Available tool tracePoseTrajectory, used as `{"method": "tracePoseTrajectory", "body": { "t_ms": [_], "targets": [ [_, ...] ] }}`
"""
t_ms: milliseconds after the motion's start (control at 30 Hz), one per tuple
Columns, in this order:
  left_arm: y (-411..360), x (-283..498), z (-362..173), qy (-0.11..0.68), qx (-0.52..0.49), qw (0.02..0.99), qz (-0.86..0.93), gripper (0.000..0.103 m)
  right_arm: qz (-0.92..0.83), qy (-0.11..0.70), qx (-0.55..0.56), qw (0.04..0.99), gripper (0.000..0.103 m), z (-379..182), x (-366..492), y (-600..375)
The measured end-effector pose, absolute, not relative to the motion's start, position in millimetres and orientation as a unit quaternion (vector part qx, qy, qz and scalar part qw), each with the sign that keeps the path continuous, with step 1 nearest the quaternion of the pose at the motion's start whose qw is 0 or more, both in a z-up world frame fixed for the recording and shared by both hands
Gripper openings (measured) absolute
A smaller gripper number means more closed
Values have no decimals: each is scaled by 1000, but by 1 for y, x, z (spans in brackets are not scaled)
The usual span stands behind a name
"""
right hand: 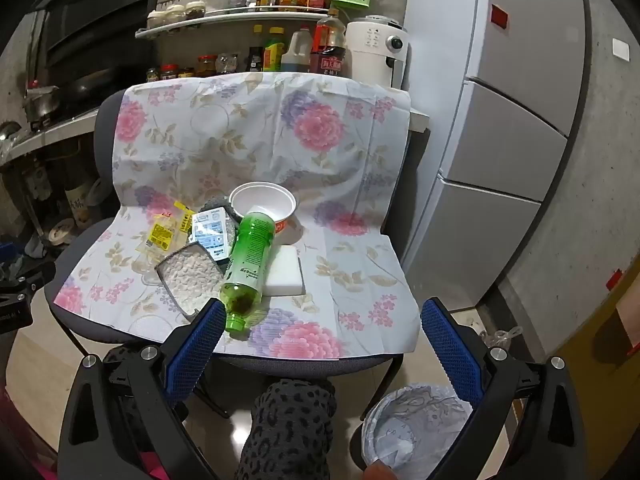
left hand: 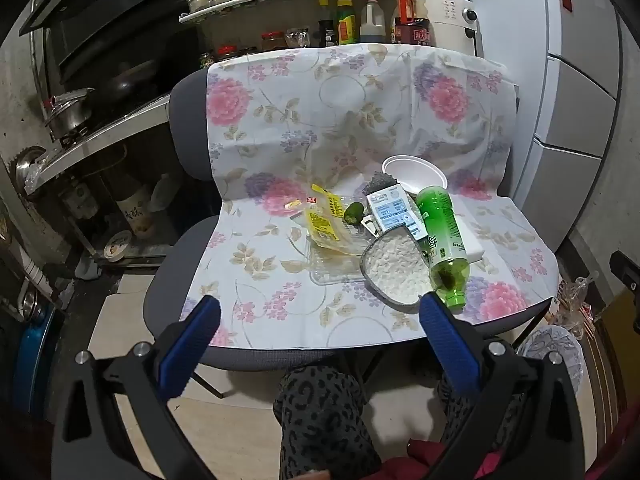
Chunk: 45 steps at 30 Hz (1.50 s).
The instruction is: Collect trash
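My left gripper (left hand: 320,316) and right gripper (right hand: 322,320) gape empty before a green bottle (right hand: 249,258) atop litter; only the right view shows the bin (right hand: 412,424).

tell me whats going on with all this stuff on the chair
A person holding a gripper in each hand is about to clear trash off a chair covered with a floral cloth. Both the left gripper and the right gripper are open and hold nothing. On the seat lie a green bottle on its side, a white bowl, yellow wrappers, a white sponge block and a bag of white bits. A lined bin stands on the floor, lower right.
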<state>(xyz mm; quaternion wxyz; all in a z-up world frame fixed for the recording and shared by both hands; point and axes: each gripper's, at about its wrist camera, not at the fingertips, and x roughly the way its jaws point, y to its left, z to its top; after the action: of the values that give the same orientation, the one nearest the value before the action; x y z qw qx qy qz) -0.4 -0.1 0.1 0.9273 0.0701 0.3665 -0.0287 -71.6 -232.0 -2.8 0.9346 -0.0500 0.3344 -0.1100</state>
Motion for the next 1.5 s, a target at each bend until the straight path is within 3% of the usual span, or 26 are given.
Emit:
{"method": "tracePoseTrajectory", "body": {
  "t_ms": [1500],
  "targets": [
    [17, 4, -7, 372, 64, 926, -29, 96, -110, 340, -50, 933, 97, -15, -69, -227]
  ]
}}
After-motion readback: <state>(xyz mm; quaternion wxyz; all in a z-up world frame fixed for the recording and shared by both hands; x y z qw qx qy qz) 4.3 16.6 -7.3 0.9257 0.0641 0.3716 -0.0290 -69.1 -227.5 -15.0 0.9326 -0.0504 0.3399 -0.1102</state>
